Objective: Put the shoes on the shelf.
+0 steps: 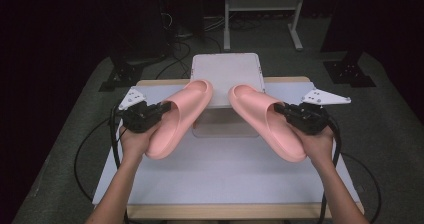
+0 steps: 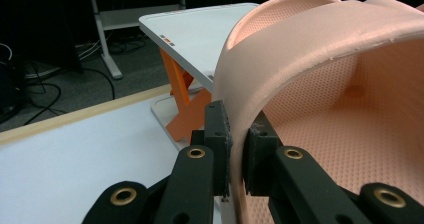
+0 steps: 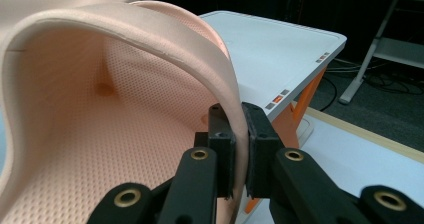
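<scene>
At nine o'clock our left gripper (image 1: 161, 110) was clamped on the left slide (image 1: 180, 118), jaws pinching the thin edge of its strap, as the left gripper view showed (image 2: 231, 149). The slide hung off the table (image 1: 225, 179), toe aimed at one o'clock toward the stand (image 1: 227, 71). Over at three o'clock, our right gripper (image 1: 281, 110) had the right slide (image 1: 267, 121) the same way, jaws closed on the strap rim (image 3: 239, 144), toe pointing to eleven o'clock. We judged both as light, soft foam: springy, grippy rather than slick, nothing fragile. The strap edge looked the best hold, though it could flex and let the sole swing.
</scene>
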The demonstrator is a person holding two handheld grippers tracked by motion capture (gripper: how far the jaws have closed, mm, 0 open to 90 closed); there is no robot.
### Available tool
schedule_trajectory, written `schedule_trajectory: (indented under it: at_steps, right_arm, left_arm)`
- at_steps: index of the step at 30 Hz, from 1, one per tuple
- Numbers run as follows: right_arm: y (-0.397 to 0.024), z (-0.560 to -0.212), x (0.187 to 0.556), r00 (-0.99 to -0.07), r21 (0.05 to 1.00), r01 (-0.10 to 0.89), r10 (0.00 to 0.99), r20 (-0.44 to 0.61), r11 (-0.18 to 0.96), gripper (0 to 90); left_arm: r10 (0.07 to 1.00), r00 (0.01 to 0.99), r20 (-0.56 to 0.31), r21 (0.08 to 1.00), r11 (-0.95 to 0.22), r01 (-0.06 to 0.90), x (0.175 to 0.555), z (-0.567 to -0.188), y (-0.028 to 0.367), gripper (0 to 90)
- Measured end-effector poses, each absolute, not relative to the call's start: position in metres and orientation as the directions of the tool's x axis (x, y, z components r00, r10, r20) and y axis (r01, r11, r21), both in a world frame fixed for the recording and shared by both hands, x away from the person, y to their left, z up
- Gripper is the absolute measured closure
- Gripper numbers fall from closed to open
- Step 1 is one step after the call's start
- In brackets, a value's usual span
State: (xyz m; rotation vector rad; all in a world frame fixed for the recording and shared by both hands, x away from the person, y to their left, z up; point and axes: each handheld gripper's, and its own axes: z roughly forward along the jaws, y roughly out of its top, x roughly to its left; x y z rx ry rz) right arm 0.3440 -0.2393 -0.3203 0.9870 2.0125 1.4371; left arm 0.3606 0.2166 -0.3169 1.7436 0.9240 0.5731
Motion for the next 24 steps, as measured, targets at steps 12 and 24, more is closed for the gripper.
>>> schedule_trajectory:
  at_steps: [12,24]
  right_arm:
    - [-0.237,-0.313,0.365,-0.616,0.939,0.278,0.788,0.014,0.200,84.0]
    - [-0.225,-0.304,0.391,-0.603,0.934,0.289,0.798,0.006,0.211,84.0]
  left_arm:
    - [0.815,0.577,-0.051,0.931,-0.170,0.322,0.384,-0.312,0.211,83.2]
    - [0.822,0.568,-0.034,0.920,-0.197,0.339,0.405,-0.305,0.199,83.2]
